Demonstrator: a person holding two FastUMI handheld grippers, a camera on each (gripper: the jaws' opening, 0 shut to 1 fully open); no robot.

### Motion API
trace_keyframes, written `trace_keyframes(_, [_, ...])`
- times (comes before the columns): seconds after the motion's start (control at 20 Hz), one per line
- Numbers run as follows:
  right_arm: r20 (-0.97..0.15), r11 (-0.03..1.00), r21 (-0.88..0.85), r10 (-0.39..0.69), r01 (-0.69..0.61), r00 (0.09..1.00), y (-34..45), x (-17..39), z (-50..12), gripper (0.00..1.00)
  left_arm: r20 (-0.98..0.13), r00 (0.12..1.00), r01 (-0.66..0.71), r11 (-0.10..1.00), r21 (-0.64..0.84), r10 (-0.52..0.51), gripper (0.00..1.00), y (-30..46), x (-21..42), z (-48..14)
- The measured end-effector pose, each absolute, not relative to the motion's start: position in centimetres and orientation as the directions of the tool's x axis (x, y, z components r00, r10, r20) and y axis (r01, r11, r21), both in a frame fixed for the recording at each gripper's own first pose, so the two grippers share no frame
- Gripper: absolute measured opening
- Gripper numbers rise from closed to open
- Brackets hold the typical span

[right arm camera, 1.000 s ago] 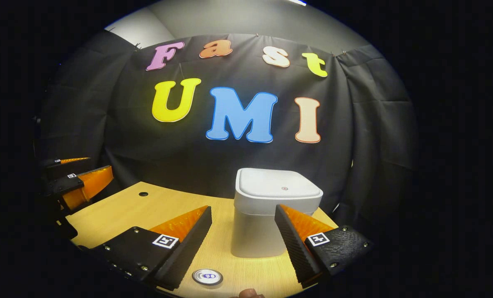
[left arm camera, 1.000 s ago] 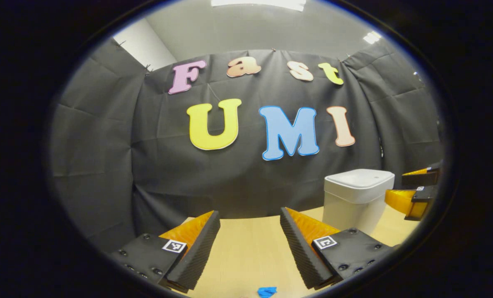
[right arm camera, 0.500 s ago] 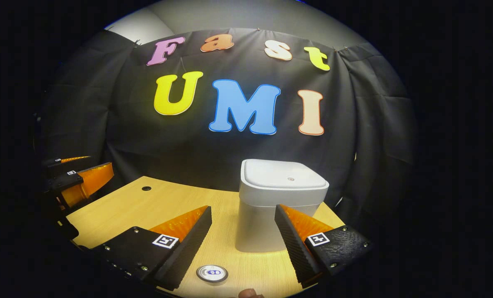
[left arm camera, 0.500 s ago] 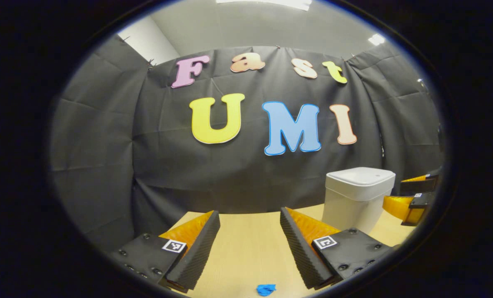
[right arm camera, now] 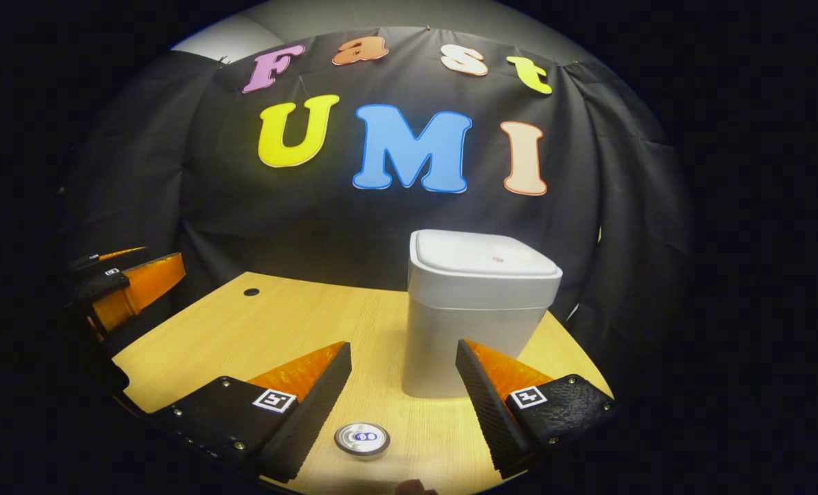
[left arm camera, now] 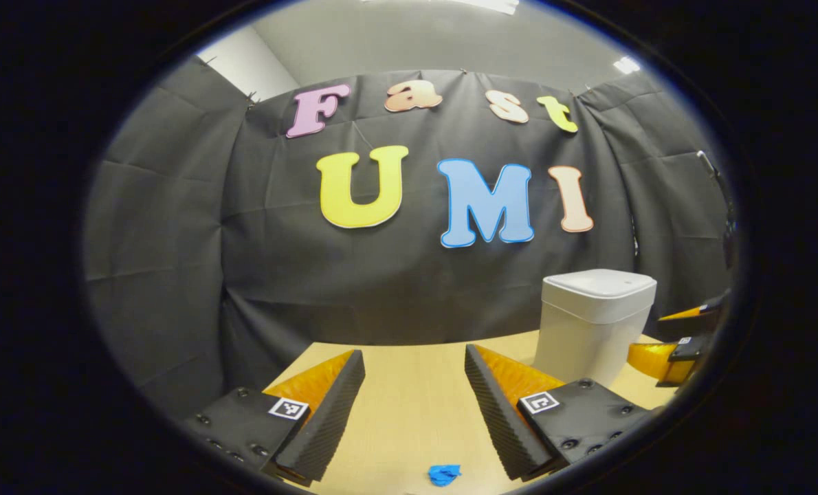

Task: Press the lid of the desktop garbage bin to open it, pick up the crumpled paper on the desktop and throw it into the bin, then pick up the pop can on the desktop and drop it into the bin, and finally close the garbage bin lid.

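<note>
A white garbage bin (right arm camera: 474, 316) with its lid (right arm camera: 483, 253) shut stands on the wooden desk (right arm camera: 278, 330), just beyond my right gripper (right arm camera: 403, 354), which is open and empty. The pop can (right arm camera: 361, 438) stands upright below and between the right gripper's fingers; I see its silver top. In the left gripper view the bin (left arm camera: 591, 323) is at the right. My left gripper (left arm camera: 414, 361) is open and empty over the desk (left arm camera: 409, 405). A small blue crumpled paper (left arm camera: 443, 473) lies at the bottom between its fingers.
A small round hole (right arm camera: 251, 291) sits in the desk's far left part. The other gripper (right arm camera: 124, 289) shows at the left edge of the right gripper view, and at the right edge (left arm camera: 677, 344) of the left gripper view. Black cloth walls close the back.
Both views have tilted downward: the bin and wall have risen in each frame and more desk shows. The pop can has come further into view. Both grippers stayed open.
</note>
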State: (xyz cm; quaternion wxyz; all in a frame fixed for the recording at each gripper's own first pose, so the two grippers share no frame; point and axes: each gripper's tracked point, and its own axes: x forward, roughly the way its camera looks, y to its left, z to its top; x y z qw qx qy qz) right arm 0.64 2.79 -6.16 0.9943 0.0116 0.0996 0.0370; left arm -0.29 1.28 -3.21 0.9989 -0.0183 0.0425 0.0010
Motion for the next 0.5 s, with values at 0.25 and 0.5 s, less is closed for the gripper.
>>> trace_keyframes(0.25, [-0.201, 0.998, 0.023, 0.058, -0.054, 0.978, 2.1, 1.2, -5.6, 0.97, -0.114, 0.994, -0.003, 0.999, -0.039, -0.002, 0.96, 1.3, -0.5, -4.1])
trace_keyframes(0.5, [-0.134, 0.999, 0.028, -0.042, 0.046, 0.99, -1.8, 4.1, -1.9, 0.87, -0.12, 0.993, -0.01, 0.999, -0.043, 0.005, 1.0, 1.3, -0.6, -4.4])
